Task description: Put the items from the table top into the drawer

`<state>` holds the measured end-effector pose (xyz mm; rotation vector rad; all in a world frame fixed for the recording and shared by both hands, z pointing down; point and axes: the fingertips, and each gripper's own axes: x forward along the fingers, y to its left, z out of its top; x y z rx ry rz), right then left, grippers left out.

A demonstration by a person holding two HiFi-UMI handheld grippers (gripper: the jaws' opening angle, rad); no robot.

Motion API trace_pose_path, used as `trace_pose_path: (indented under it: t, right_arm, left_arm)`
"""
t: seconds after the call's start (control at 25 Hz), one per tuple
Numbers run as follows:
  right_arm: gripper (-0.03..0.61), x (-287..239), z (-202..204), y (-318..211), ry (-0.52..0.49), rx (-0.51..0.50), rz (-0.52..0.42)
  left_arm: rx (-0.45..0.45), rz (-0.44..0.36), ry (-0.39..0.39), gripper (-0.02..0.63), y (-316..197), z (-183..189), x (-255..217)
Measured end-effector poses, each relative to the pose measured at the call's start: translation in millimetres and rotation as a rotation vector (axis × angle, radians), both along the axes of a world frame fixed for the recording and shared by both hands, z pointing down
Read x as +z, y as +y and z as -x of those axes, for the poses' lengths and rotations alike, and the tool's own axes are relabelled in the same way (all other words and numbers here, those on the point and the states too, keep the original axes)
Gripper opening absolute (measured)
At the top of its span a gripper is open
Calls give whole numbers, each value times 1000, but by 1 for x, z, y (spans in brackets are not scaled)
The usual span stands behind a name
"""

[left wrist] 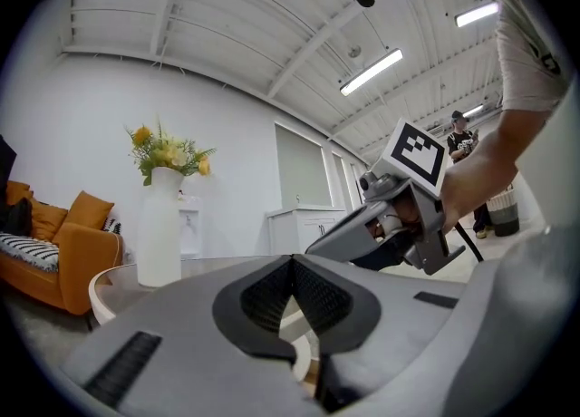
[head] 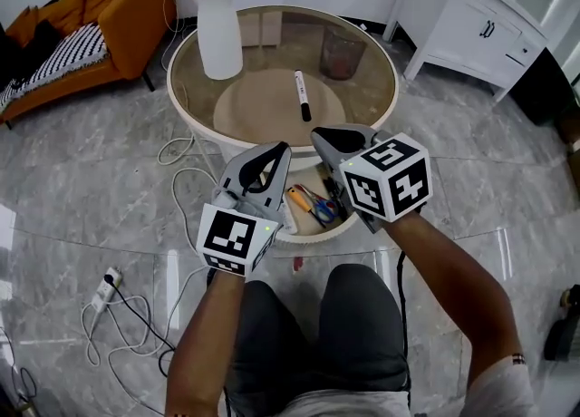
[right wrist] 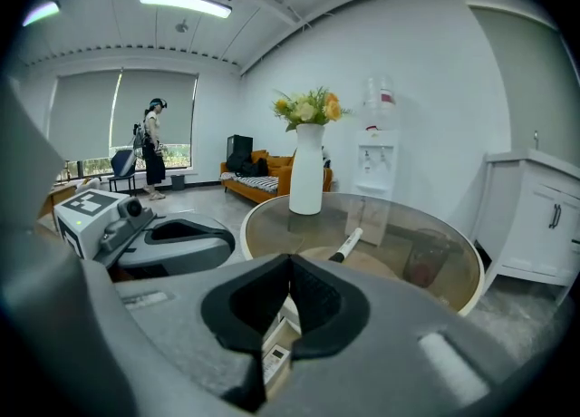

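Overhead, we log a round glass-topped table (head: 272, 62). A white vase (head: 218, 30) with yellow flowers stands near its far left edge. A drawer (head: 313, 232) hangs open under the near edge. We hold the left gripper (head: 277, 154) and right gripper (head: 328, 140) side by side above that drawer, each with its jaws pressed together on nothing. A dark tumbler (head: 342, 53) sits toward the far right edge. The black-and-white marker (head: 302, 96) lies on the top near the centre, well apart from both grippers. Scissors (head: 319, 208) lie inside the drawer among other small tools.
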<state>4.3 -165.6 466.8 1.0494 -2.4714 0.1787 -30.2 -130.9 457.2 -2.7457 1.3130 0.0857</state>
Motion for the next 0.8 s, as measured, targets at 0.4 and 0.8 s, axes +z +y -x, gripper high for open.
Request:
trace_pose_path:
  t: [0.4, 0.8]
  right_arm:
    - [61, 5, -2, -61, 68, 104, 68]
    - [135, 31, 1, -114, 69, 231, 211]
  left_arm:
    - [0, 9, -22, 0, -17, 10, -12]
    - [-12, -14, -48, 0, -20, 15, -12]
